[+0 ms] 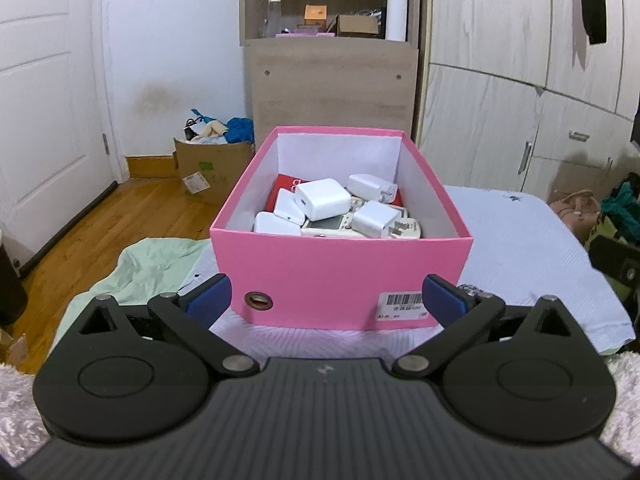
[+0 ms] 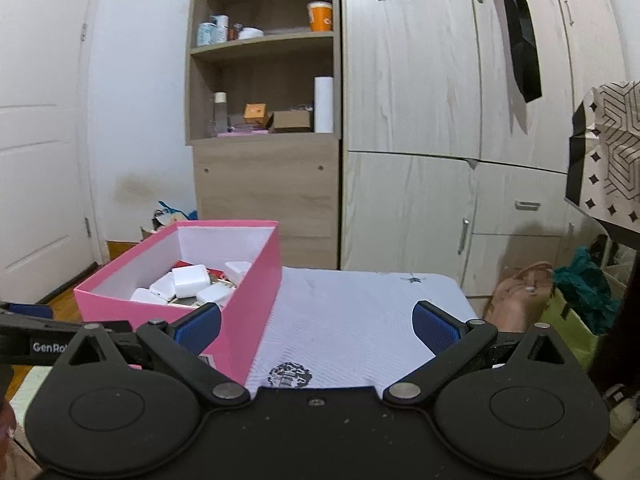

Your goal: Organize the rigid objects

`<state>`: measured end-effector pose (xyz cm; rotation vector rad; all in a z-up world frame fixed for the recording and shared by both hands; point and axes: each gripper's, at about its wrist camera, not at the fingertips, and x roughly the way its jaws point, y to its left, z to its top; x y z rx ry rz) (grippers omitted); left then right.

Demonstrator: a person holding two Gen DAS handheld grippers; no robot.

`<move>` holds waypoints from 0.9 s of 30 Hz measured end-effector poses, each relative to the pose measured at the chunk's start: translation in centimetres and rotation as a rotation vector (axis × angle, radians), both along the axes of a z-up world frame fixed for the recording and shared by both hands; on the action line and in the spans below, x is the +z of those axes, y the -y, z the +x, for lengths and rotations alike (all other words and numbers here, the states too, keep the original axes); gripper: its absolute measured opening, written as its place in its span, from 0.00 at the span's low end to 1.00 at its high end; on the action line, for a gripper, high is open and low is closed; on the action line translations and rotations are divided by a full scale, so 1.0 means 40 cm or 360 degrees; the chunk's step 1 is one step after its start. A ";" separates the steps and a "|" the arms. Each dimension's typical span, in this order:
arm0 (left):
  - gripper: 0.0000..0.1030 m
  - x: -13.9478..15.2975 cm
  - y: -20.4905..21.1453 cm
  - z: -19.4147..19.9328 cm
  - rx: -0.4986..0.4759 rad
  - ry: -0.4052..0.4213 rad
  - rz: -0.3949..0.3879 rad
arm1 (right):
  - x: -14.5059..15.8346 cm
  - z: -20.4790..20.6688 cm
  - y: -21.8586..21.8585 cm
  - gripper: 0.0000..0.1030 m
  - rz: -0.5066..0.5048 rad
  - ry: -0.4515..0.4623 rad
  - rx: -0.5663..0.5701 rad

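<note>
Cardboard first: at far left a brown carton stands on the wood floor by the wall, stuffed with blue bags and loose odds and ends. Right of it, on a pale cloth, sits the pink box, lidless, white inside, with a metal eyelet and a barcode label on its near wall. Inside lie several white chargers heaped over a cream remote, and a red pack shows under them at the back left. Behind the box a shelf unit holds a bottle, a small orange box, a brown carton and a white roll. The left gripper faces the box's near wall with its jaws spread as wide as they go, one blue pad toward each lower corner, gripping nothing. The right gripper sits right of the box over the bare cloth, its jaws likewise wide apart and empty; its left pad appears in front of the box's corner, and contact cannot be told.
</note>
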<state>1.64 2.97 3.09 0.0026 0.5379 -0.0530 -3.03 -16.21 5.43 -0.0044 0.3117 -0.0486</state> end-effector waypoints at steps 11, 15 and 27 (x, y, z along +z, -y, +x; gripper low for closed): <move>1.00 0.027 0.005 -0.003 0.0010 -0.0079 0.0065 | 0.019 0.003 -0.025 1.00 0.0007 -0.0120 -0.0068; 1.00 0.029 0.005 -0.007 0.0010 -0.0083 0.0075 | 0.016 0.000 -0.028 1.00 0.0008 -0.0126 -0.0063; 1.00 0.023 0.008 -0.003 0.0001 -0.0133 0.0130 | 0.016 -0.003 -0.040 1.00 0.0010 -0.0127 -0.0048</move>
